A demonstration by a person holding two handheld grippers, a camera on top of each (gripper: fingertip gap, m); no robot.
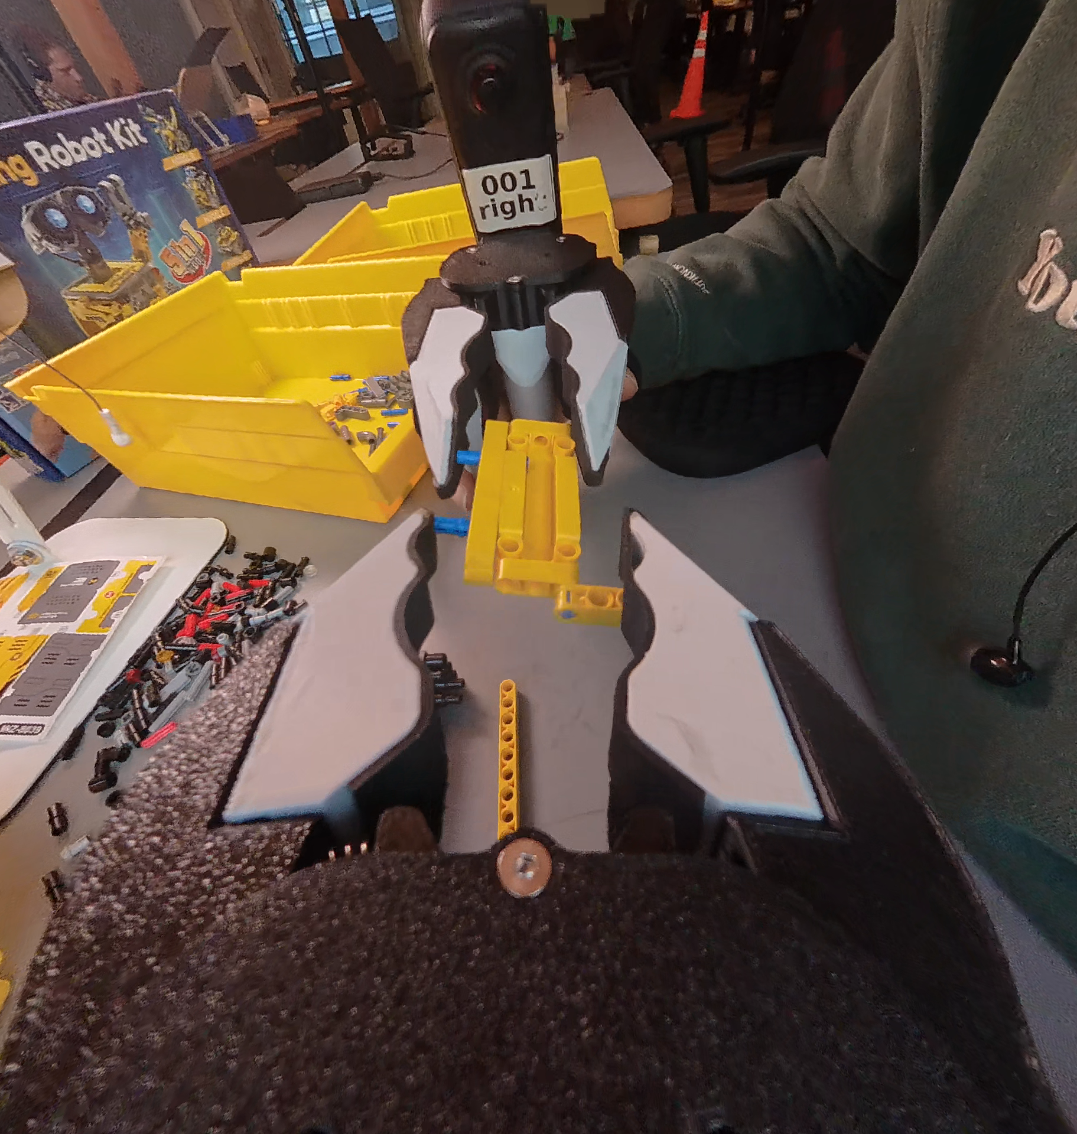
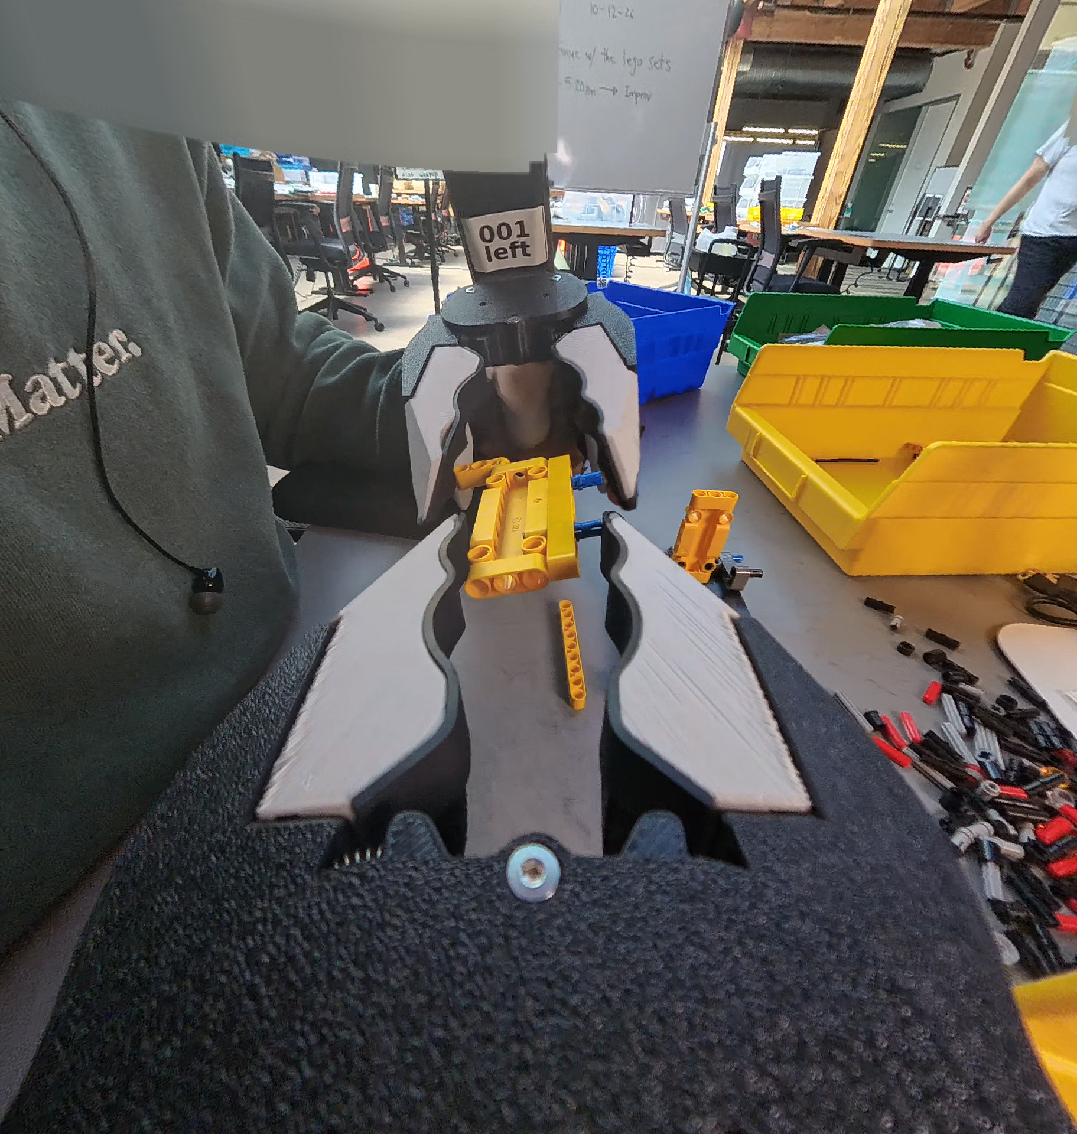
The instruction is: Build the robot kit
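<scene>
Mid-frame, the right gripper (image 1: 514, 454) clamps one end of the yellow brick frame (image 1: 526, 515), raised off the table (image 1: 523, 650) so its free end reaches between the left gripper's (image 1: 526, 552) spread, empty fingers.

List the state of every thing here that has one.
yellow assembly: partly built, blue pins protruding
left tool: jaws apart around one end, grip unclear
right tool: jaws apart around other end, grip unclear
yellow beam: loose, flat on table
yellow bin: open, few parts inside
</scene>
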